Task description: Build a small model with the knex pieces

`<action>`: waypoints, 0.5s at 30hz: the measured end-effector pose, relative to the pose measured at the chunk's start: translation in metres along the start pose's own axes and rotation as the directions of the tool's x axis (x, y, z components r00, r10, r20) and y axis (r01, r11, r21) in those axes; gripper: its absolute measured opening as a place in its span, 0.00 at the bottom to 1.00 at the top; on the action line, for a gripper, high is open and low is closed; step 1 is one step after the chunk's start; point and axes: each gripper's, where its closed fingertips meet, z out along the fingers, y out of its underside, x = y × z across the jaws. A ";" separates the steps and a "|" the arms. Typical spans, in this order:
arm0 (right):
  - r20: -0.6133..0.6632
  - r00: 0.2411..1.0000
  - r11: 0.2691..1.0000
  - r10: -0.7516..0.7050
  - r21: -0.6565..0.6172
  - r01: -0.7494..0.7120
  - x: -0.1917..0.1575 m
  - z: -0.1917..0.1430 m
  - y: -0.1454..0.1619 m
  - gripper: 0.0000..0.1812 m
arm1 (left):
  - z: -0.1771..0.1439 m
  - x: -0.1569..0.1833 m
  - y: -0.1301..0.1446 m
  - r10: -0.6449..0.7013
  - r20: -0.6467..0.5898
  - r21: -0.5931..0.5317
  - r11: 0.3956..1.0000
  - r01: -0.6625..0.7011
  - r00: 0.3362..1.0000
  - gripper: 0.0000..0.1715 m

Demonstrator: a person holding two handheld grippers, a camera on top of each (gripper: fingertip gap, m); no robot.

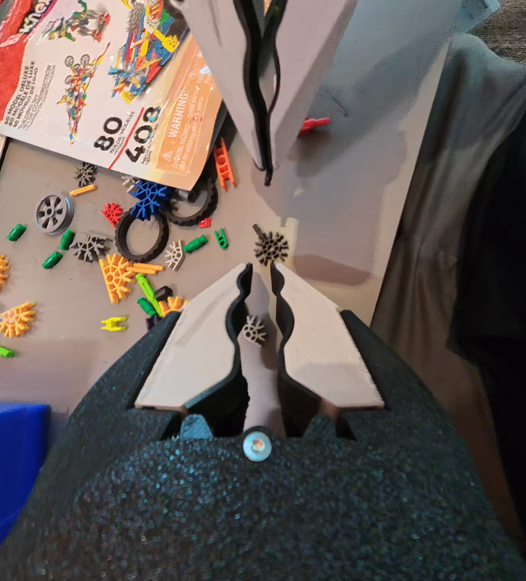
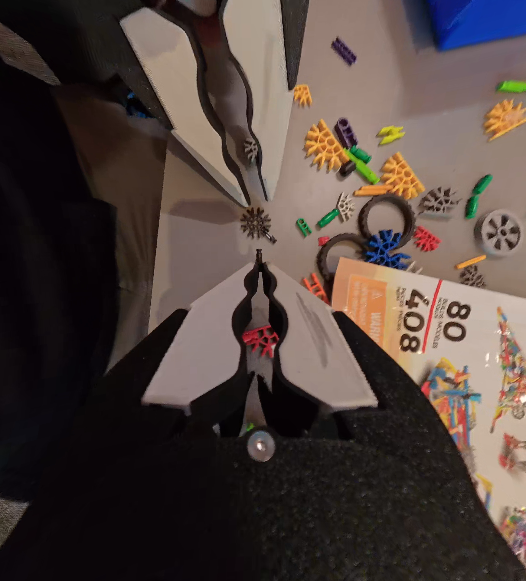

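Observation:
A black snowflake-shaped connector (image 1: 271,248) (image 2: 255,221) lies flat on the grey table with a short black rod stuck in its rim. My left gripper (image 1: 261,265) is narrowly open and empty, its tips just short of that connector; it also shows in the right wrist view (image 2: 257,201). My right gripper (image 2: 260,265) is shut on a small black rod (image 2: 259,255) whose tip points at the connector from the opposite side, a little apart from it. The right gripper also shows in the left wrist view (image 1: 266,169). A grey connector (image 1: 254,330) lies under my left fingers, a red one (image 2: 260,341) under my right.
A printed toy box (image 1: 98,94) (image 2: 444,361) lies beside the pile. Loose pieces are scattered there: black tyres (image 1: 142,234), a grey wheel (image 1: 53,213), yellow connectors (image 1: 115,276), green rods. A blue bin (image 1: 4,456) (image 2: 491,22) stands at the corner. The table edge (image 1: 393,251) meets dark cloth. The left gripper's tips are roughly 6 centimetres from the right gripper's. Left tips and right tips are each some 20 centimetres from the grey wheel (image 1: 53,213).

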 end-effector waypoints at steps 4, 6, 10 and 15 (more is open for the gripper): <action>-0.020 0.998 0.998 0.058 0.003 -0.058 -0.008 0.006 0.006 0.00 | 0.008 0.007 0.001 0.001 -0.031 -0.041 0.999 -0.002 1.000 0.05; -0.022 0.997 0.997 0.074 0.012 -0.074 -0.011 0.006 0.006 0.00 | 0.008 0.012 -0.001 0.013 -0.017 -0.053 0.998 -0.014 1.000 0.03; -0.032 0.995 0.995 0.097 0.017 -0.096 -0.012 0.005 0.008 0.00 | 0.011 0.023 -0.010 -0.027 -0.030 -0.020 0.999 0.026 0.999 0.05; -0.040 0.994 0.995 0.103 0.000 -0.103 -0.010 0.007 0.015 0.00 | 0.003 0.018 -0.016 -0.051 0.013 0.027 0.998 0.051 0.999 0.07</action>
